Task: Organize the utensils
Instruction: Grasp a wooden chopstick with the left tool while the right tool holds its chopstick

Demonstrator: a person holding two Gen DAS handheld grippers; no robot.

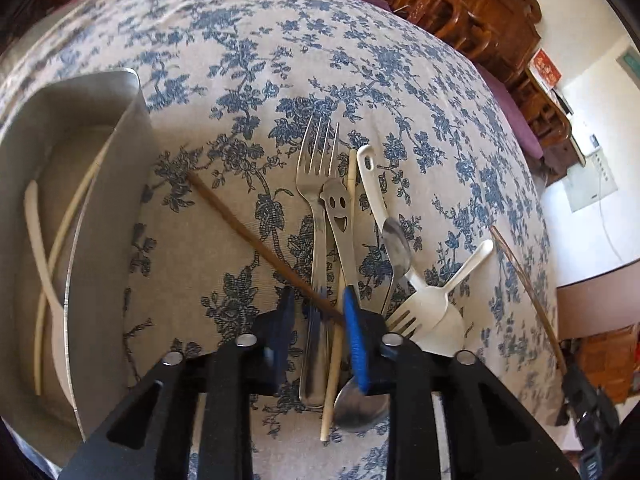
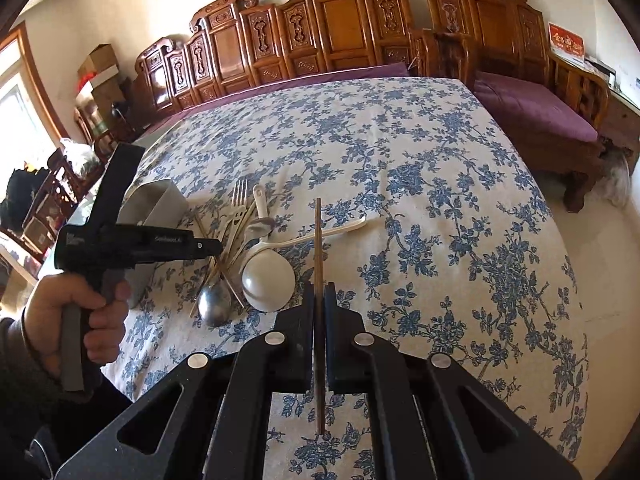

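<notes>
We start at nine o'clock, where the metal tray (image 1: 108,208) waits. Our left gripper (image 1: 320,312), jaws parted, straddles the brown chopstick (image 1: 248,236) at six o'clock; we should pinch it alone, clear of the fork (image 1: 316,184). Our right gripper (image 2: 319,312) clamps another brown chopstick (image 2: 318,240), above the cloth, we judge.

The left wrist view looks steeply down, close over the utensil pile (image 1: 352,240) near the table's (image 1: 280,40) left edge. The right wrist view sits higher, facing the far edge; both share that pile (image 2: 244,248).
</notes>
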